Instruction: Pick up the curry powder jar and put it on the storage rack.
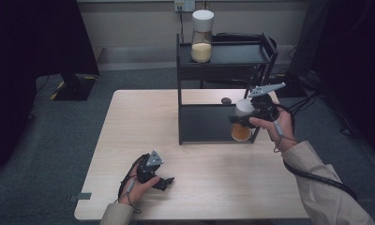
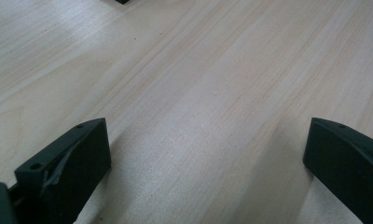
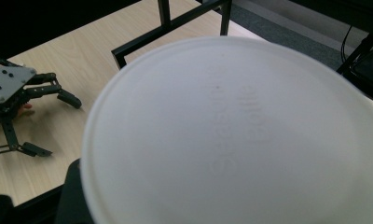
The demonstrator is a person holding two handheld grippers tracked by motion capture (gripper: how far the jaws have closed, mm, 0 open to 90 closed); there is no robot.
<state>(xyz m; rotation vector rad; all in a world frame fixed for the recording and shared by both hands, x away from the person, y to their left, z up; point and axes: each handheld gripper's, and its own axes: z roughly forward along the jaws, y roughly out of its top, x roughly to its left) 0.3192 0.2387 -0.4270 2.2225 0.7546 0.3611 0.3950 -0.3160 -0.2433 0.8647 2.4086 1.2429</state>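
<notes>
High view: 1 light wooden desk (image 1: 213, 187), with a 2-tier black rack (image 1: 223, 89) at its far centre. 2 jars counted. Jar 1 (image 1: 202, 37), white lid, pale yellow contents, stands upright on the rack's top tier near its left edge. Jar 2 (image 1: 242, 123), white lid, orange contents, is at the rack's front right corner, level with the lower tier, and is gripped by the right claw (image 1: 244, 119) just below its lid. 1 small dark object (image 1: 226, 100) lies at the back of the lower tier; what it is cannot be told. The left claw (image 1: 166, 182) rests low over the desk near the front edge, well apart from the rack. Bare desk lies left and in front of the rack.

Left gripper view: the left claw's 2 black jaws stand wide apart, nothing between them, bare wood grain beneath.

Right gripper view: the white lid (image 3: 240, 135) of jar 2 sits directly before the camera. Jaw closure cannot be read here. The left claw (image 3: 44, 121), spread open, lies farther off on the desk (image 3: 72, 65), beside the rack's foot (image 3: 124, 53).
</notes>
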